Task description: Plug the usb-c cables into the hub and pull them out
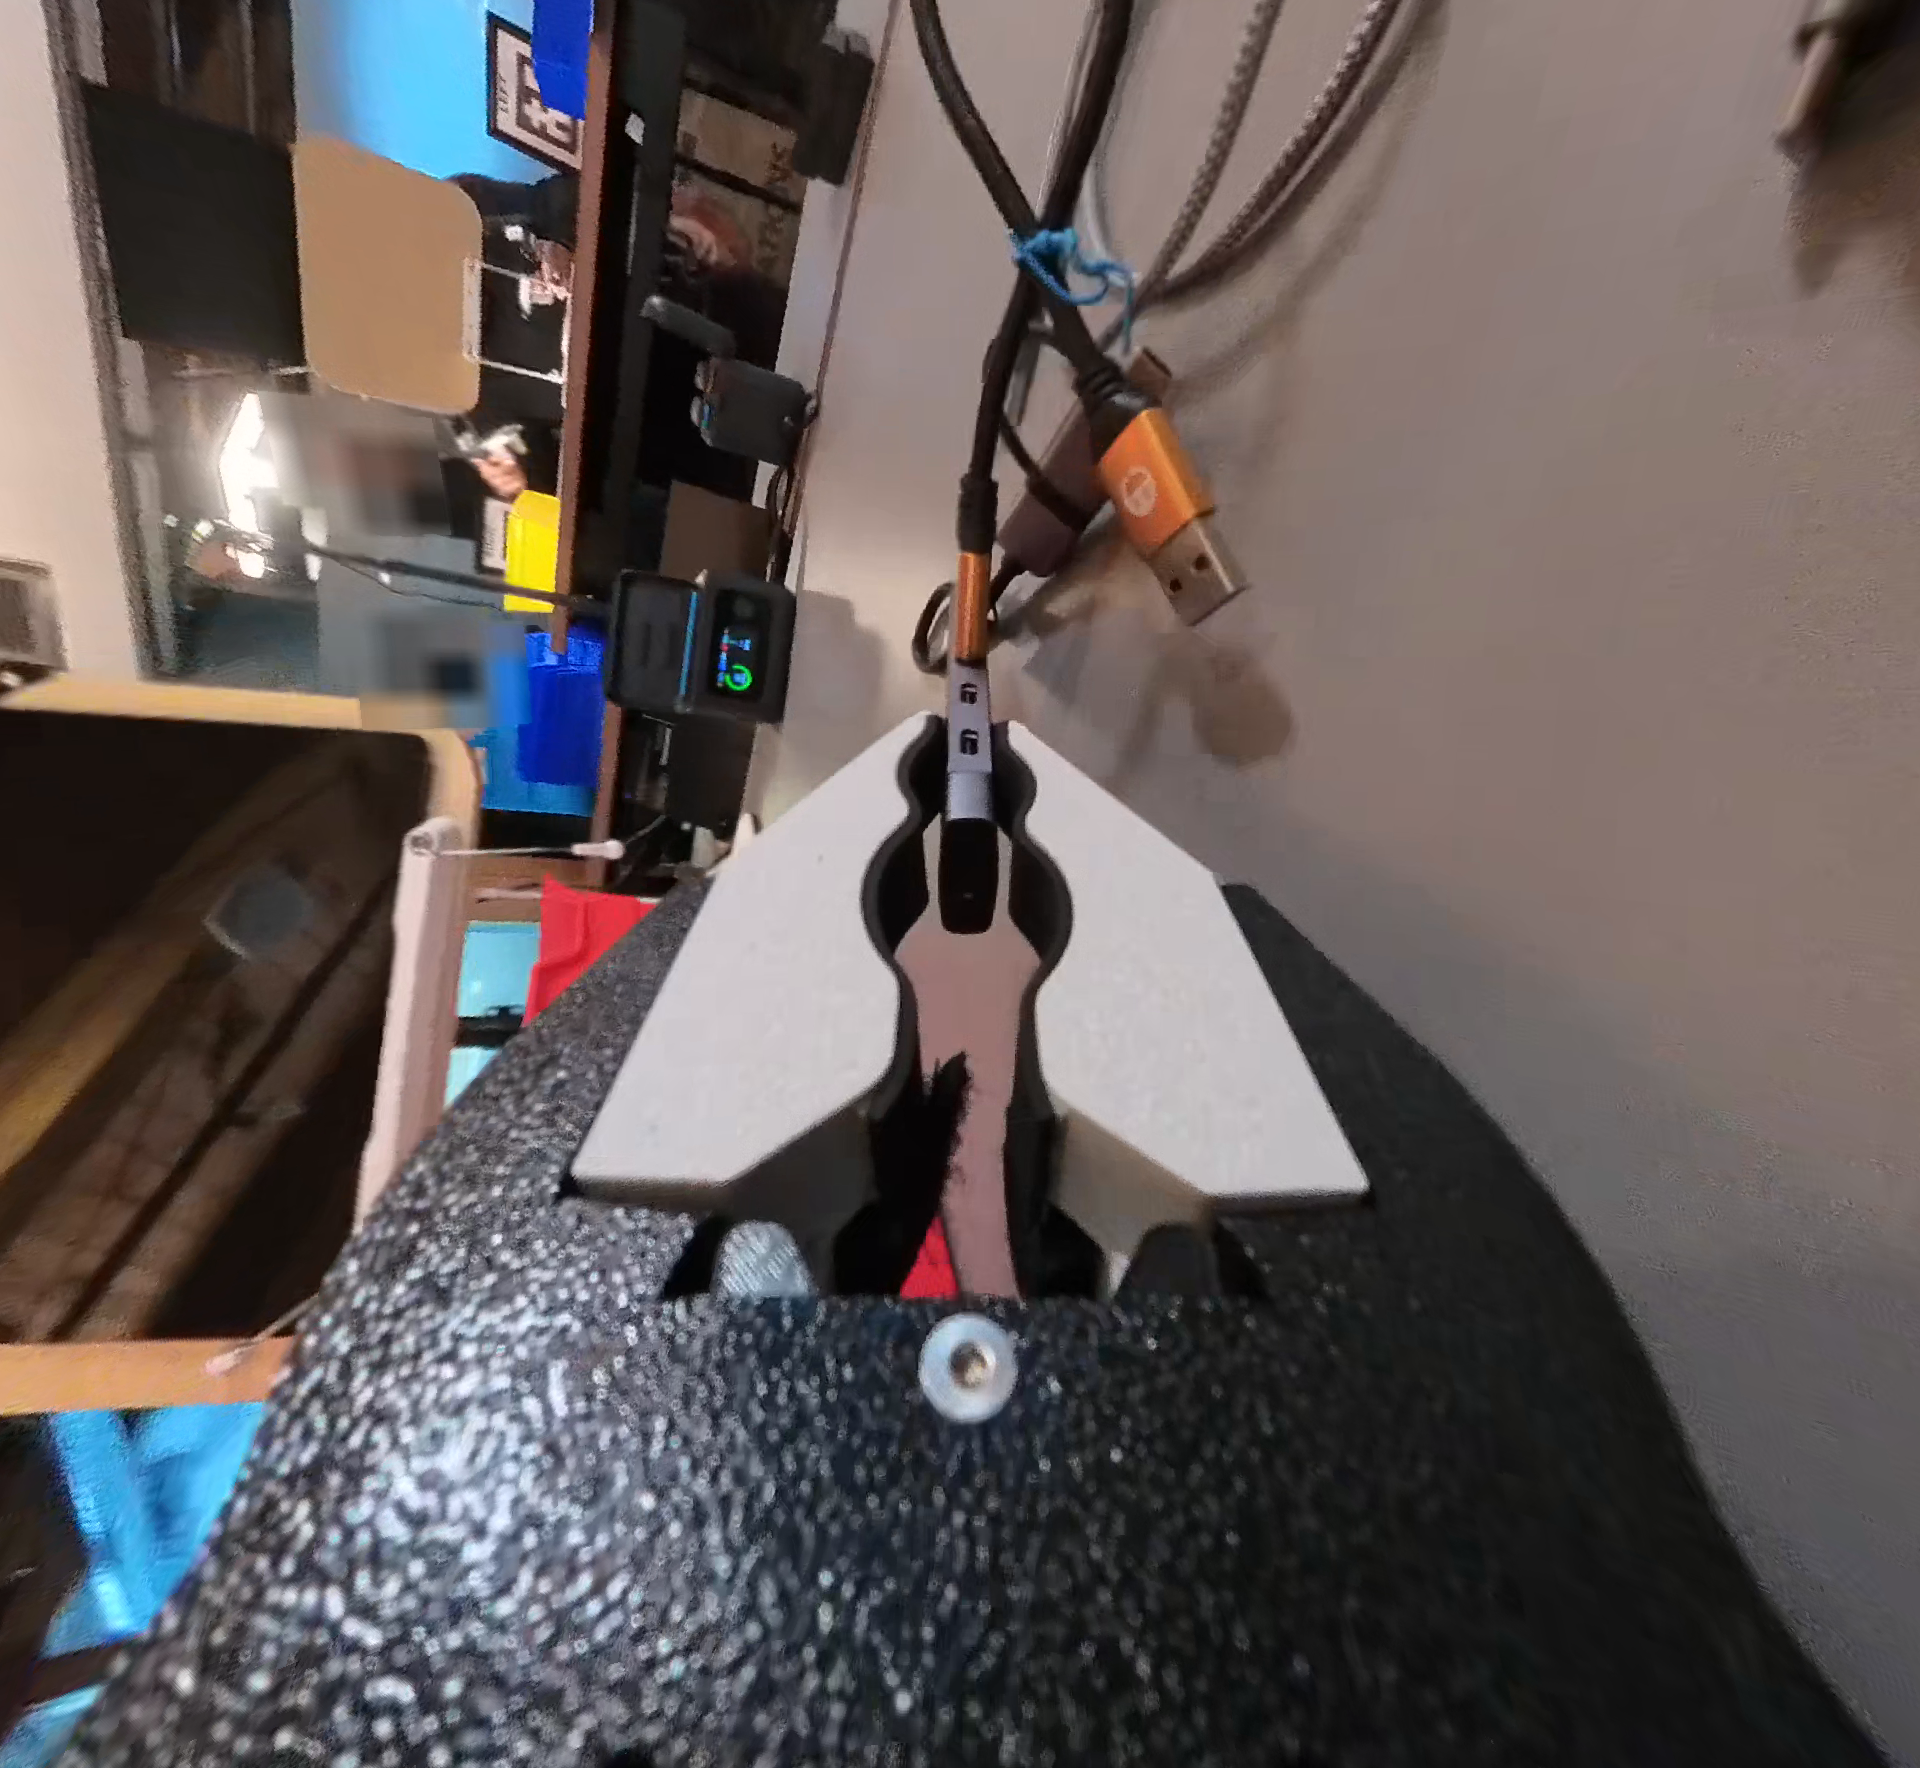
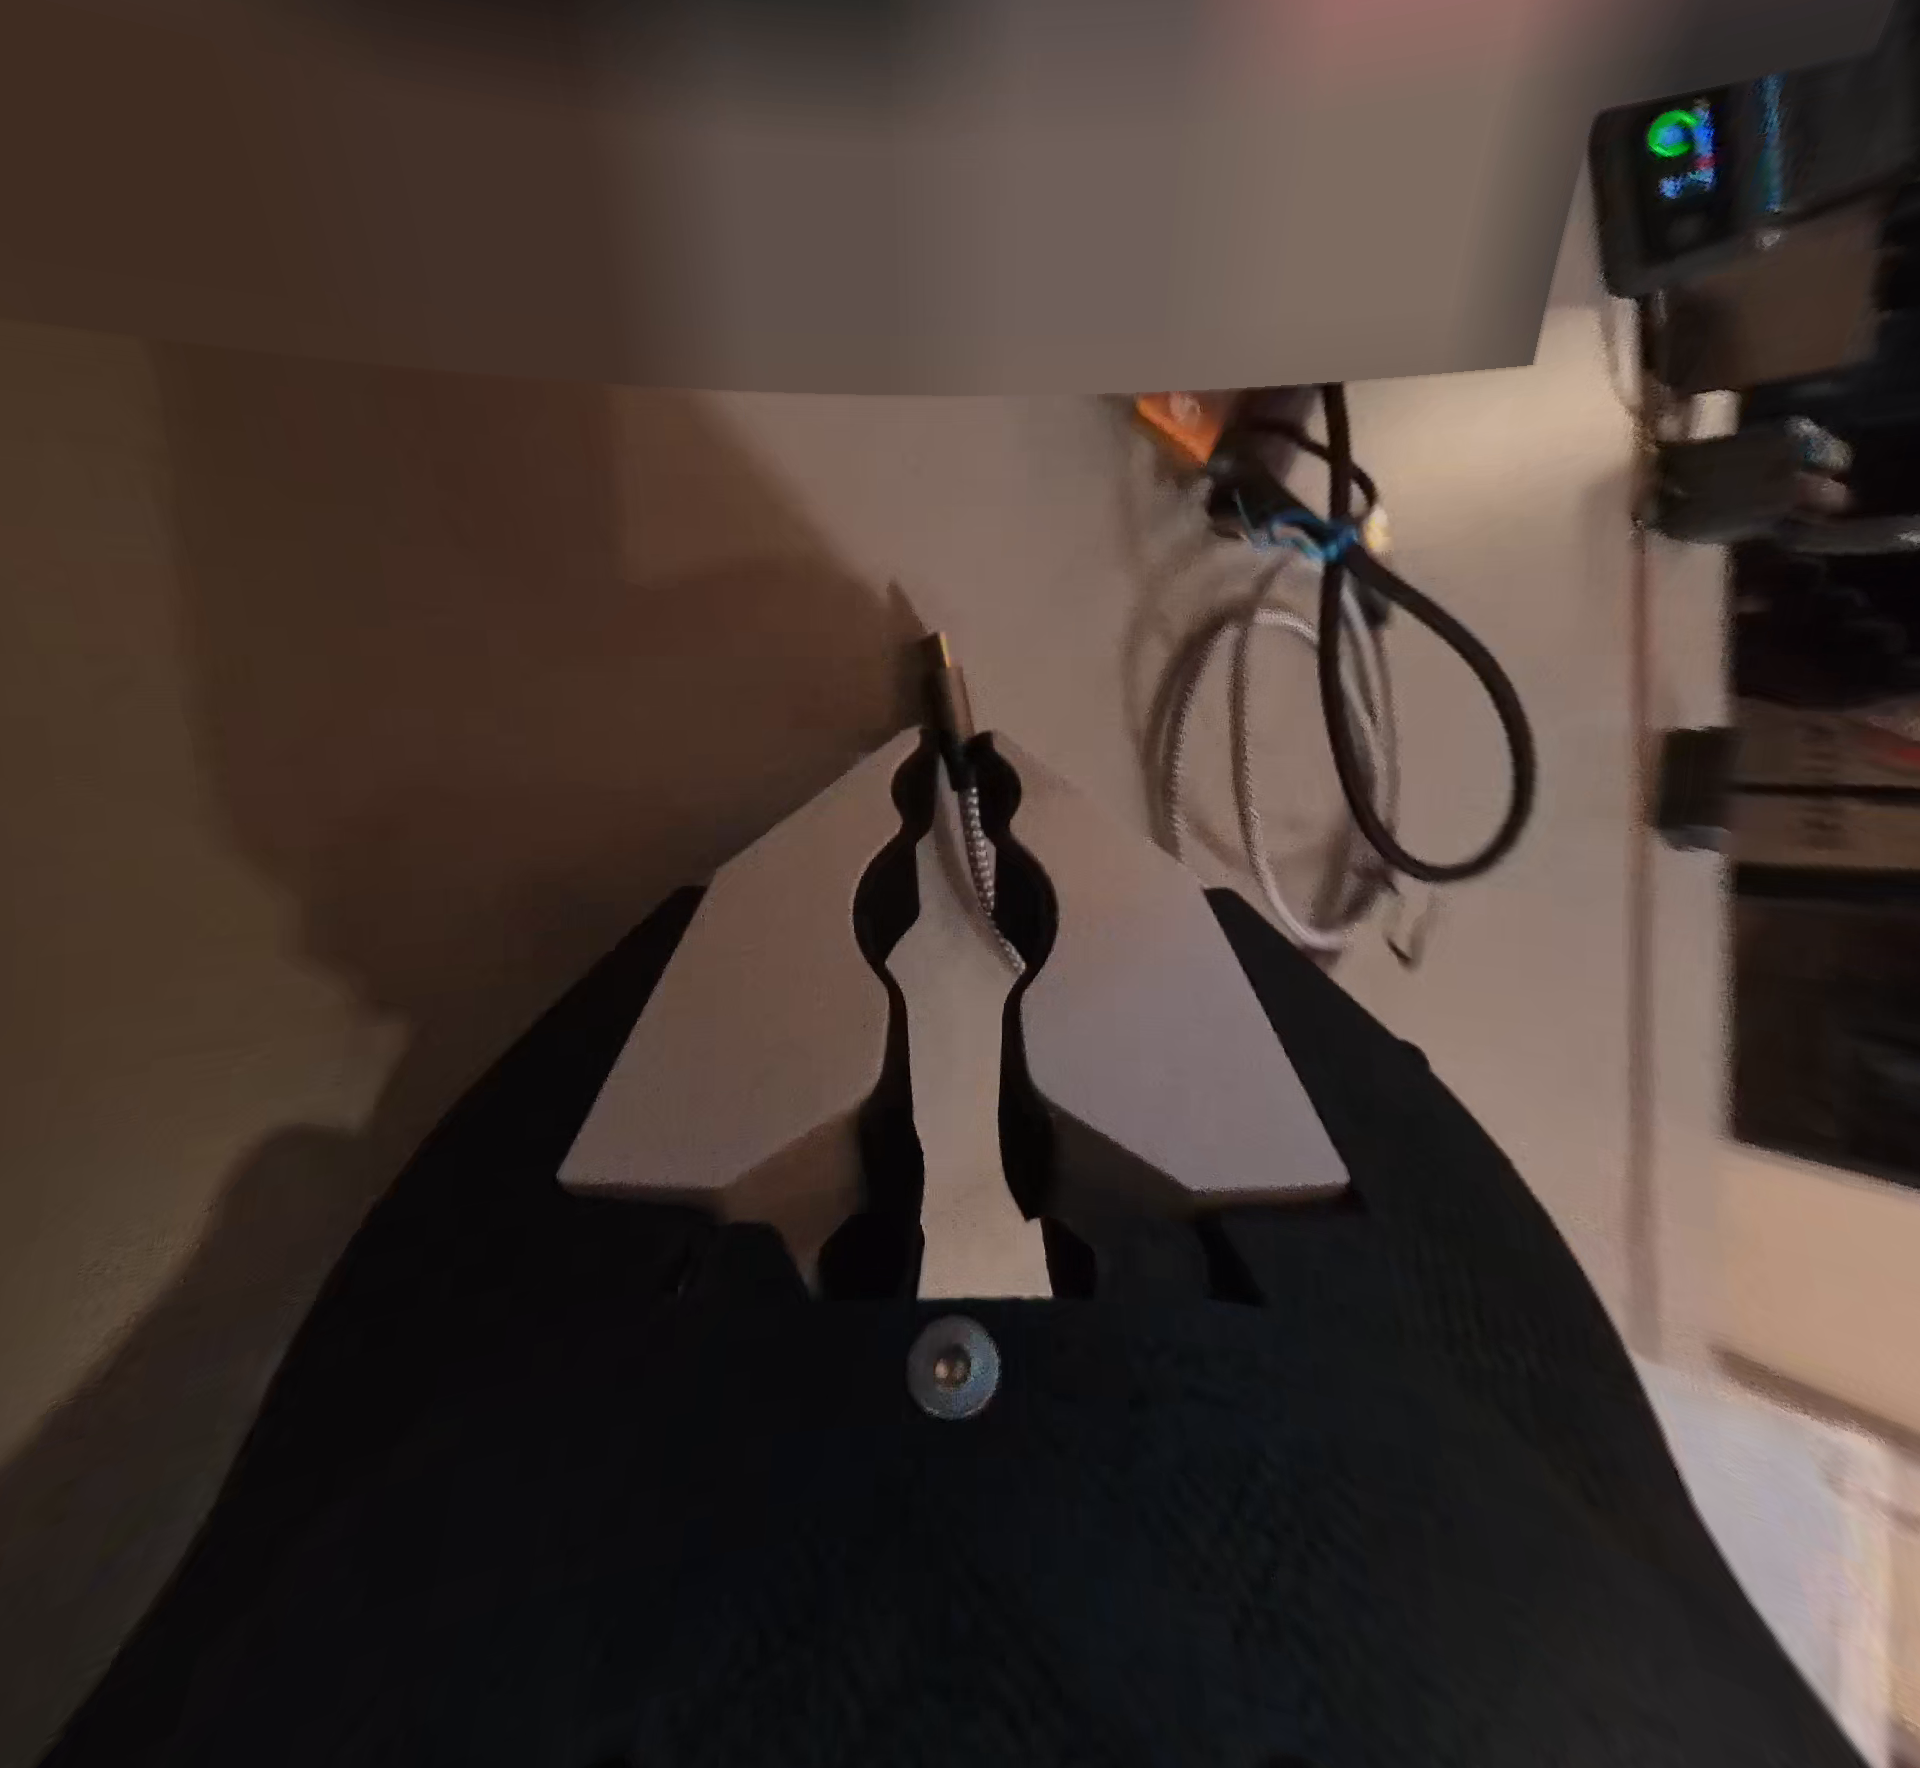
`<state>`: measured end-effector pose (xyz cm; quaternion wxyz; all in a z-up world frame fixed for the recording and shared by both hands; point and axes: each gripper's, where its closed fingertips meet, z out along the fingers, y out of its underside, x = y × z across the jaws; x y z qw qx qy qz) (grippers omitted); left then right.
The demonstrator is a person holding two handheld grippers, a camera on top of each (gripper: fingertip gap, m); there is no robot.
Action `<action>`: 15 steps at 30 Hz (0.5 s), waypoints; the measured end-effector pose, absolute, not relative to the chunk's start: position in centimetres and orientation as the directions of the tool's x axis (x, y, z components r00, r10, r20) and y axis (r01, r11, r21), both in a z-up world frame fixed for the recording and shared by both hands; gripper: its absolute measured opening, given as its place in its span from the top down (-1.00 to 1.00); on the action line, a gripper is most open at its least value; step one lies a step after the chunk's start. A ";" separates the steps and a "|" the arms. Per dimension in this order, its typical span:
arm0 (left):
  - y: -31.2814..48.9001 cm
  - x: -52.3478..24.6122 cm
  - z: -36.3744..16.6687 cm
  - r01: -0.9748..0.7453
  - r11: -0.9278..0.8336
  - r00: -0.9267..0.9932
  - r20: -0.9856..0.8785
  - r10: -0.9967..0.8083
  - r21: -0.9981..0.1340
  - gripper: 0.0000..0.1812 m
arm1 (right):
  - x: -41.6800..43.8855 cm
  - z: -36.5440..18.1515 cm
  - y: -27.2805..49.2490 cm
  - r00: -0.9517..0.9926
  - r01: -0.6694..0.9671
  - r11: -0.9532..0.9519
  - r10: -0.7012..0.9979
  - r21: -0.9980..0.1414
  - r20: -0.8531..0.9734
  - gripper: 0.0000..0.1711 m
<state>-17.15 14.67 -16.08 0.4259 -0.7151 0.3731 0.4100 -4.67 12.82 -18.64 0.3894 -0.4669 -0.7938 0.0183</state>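
Observation:
In the left wrist view my left gripper (image 1: 966, 731) is shut on a slim silver and black piece (image 1: 966, 825), apparently the hub seen edge-on. An orange-collared plug (image 1: 971, 601) on a black cable sits at its far end. An orange USB-A plug (image 1: 1158, 497) and a brown plug lie beyond on the white table (image 1: 1507, 783). In the right wrist view my right gripper (image 2: 951, 742) is shut on the grey braided cable (image 2: 982, 866) just behind its USB-C plug (image 2: 948, 690), whose tip points away over the table. The hub does not show in this view.
Cables tied with a blue twist tie (image 1: 1070, 264) lie on the table; they show as grey and black loops (image 2: 1351, 762) in the right wrist view. A black device with a green-lit screen (image 1: 727, 658) (image 2: 1673, 149) stands at the table edge. A cardboard box (image 1: 208, 991) is on the left. The tips of one gripper are about 12 centimetres away from the tips of the other.

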 end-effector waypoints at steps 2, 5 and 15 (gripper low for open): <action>14.6 -17.1 -16.2 -0.899 -0.351 0.341 -0.921 -0.188 -0.261 0.92 | -5.4 -18.2 11.4 -0.252 0.677 0.514 0.835 -0.527 0.490 0.93; 14.4 -17.1 -16.2 -0.907 -0.326 0.341 -0.920 -0.194 -0.267 0.92 | -5.8 -16.4 10.3 -0.283 0.571 0.393 0.918 -0.721 0.276 0.69; 14.1 -16.2 -16.4 -0.912 -0.262 0.375 -0.899 -0.227 -0.314 0.91 | -4.0 -18.3 11.6 -0.438 0.579 0.273 0.899 -0.768 -0.011 0.68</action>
